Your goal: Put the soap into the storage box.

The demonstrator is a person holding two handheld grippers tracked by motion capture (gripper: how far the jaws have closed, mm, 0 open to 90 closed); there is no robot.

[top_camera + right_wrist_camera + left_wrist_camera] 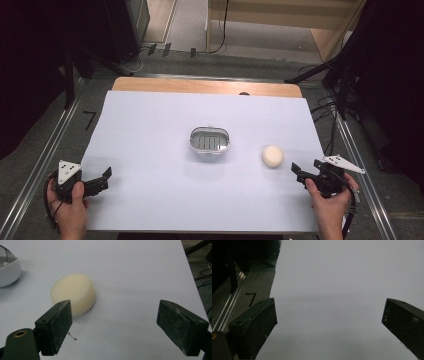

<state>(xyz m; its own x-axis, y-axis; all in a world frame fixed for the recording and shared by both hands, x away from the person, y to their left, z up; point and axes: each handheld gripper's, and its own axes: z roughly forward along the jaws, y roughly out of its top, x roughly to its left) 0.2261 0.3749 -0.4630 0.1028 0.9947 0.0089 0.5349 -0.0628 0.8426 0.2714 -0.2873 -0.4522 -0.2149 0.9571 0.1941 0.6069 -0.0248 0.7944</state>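
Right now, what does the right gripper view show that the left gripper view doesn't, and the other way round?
Right gripper view alone: a cream soap bar lying on the sheet just beyond its left finger, the white rim of the soap dish at the far left edge, and cables on the floor at the right. Left gripper view alone: a metal rail and a black mark on the grey floor beside the sheet. Both share: the pale sheet and two black fingers spread wide with nothing between them.

White surface (150, 150) spread before me, wooden edge (205, 86) at far side. Grey floor (45, 150) around, metal rails (40, 160), cables (327, 107) at right.
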